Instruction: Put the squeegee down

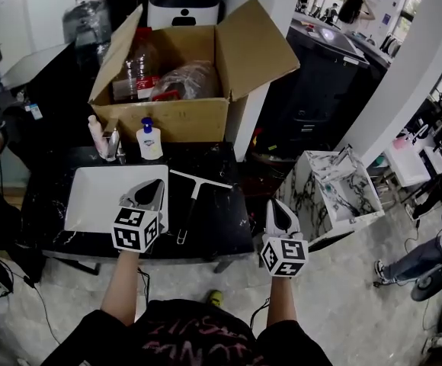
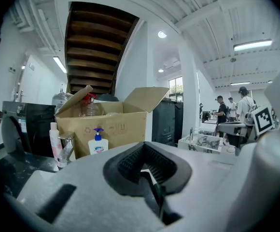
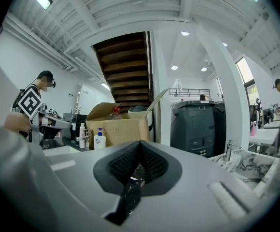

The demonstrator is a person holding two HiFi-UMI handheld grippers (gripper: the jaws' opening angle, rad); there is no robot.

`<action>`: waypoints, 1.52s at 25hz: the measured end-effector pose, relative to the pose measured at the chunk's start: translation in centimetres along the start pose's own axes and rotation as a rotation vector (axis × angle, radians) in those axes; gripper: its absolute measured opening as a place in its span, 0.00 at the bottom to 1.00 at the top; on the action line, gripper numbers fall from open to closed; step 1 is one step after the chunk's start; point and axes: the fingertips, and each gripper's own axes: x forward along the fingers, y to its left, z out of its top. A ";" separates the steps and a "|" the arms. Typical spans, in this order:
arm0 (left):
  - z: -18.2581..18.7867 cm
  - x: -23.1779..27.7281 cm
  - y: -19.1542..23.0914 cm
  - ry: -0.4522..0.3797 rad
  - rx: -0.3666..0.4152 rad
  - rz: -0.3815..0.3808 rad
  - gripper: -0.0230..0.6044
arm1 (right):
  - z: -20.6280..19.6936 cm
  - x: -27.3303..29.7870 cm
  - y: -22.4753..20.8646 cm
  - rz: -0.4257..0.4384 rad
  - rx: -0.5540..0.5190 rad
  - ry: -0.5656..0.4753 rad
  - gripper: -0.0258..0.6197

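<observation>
The squeegee [image 1: 194,191] lay on the black counter [image 1: 221,231], just right of the left gripper [image 1: 153,187]; both it and the right gripper [image 1: 280,212] pointed forward, jaws closed, empty.

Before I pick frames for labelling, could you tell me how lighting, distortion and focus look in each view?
Head view: barrel-distorted, dark corners; the squeegee reads clearly on the black countertop, the white sink is very bright. Left gripper view: fisheye, ceiling light glares, the close left gripper body looks soft. Right gripper view: fisheye, evenly lit, background sharp.
</observation>
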 end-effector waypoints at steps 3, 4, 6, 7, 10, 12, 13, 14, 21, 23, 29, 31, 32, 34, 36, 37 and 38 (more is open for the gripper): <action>1.1 -0.7 0.4 -0.032 -0.006 0.010 0.04 | 0.3 0.2 0.2 0.006 0.003 -0.003 0.04; 1.5 -1.0 0.5 -0.043 -0.010 0.012 0.04 | 0.4 0.3 0.2 0.008 0.005 -0.005 0.04; 2.2 -1.5 0.8 -0.060 -0.006 0.018 0.04 | 0.6 0.4 0.2 0.011 0.009 -0.008 0.04; 2.4 -1.8 0.8 -0.066 -0.002 0.020 0.04 | 0.7 0.4 0.2 0.011 0.013 -0.010 0.04; 2.9 -2.5 1.1 -0.081 0.012 0.035 0.04 | 1.1 0.3 0.3 0.012 0.031 -0.021 0.04; 3.1 -2.8 1.5 -0.088 0.019 0.052 0.04 | 1.2 0.4 0.5 0.014 0.033 -0.022 0.04; 3.2 -2.9 1.7 -0.090 0.016 0.057 0.04 | 1.3 0.5 0.5 0.015 0.033 -0.022 0.04; 3.2 -3.0 1.9 -0.093 0.013 0.059 0.04 | 1.3 0.5 0.6 0.015 0.031 -0.022 0.04; 3.6 -3.5 2.1 -0.100 0.012 0.063 0.04 | 2.1 0.2 0.8 0.010 0.007 -0.027 0.04; 3.5 -3.6 2.2 -0.099 0.008 0.062 0.04 | 2.1 0.1 0.9 0.011 0.002 -0.028 0.04; 3.8 -4.0 2.3 -0.121 0.007 0.059 0.04 | 2.2 -0.3 1.0 0.003 0.003 -0.034 0.04; 3.8 -4.1 2.2 -0.124 0.003 0.051 0.04 | 2.4 -0.5 0.9 0.000 0.004 -0.039 0.04; 3.8 -4.1 2.1 -0.123 0.003 0.048 0.04 | 2.4 -0.5 0.9 0.000 0.003 -0.041 0.04; 3.8 -4.2 2.1 -0.123 0.004 0.044 0.04 | 2.6 -0.6 1.0 0.000 0.001 -0.043 0.04; 3.8 -4.3 2.2 -0.125 0.005 0.043 0.04 | 2.7 -0.7 1.1 -0.002 0.003 -0.043 0.04; 3.8 -4.4 2.3 -0.126 0.004 0.044 0.04 | 2.7 -0.7 1.1 -0.004 0.005 -0.041 0.04; 3.8 -4.5 2.4 -0.127 0.002 0.045 0.04 | 2.7 -0.7 1.1 -0.006 0.005 -0.039 0.04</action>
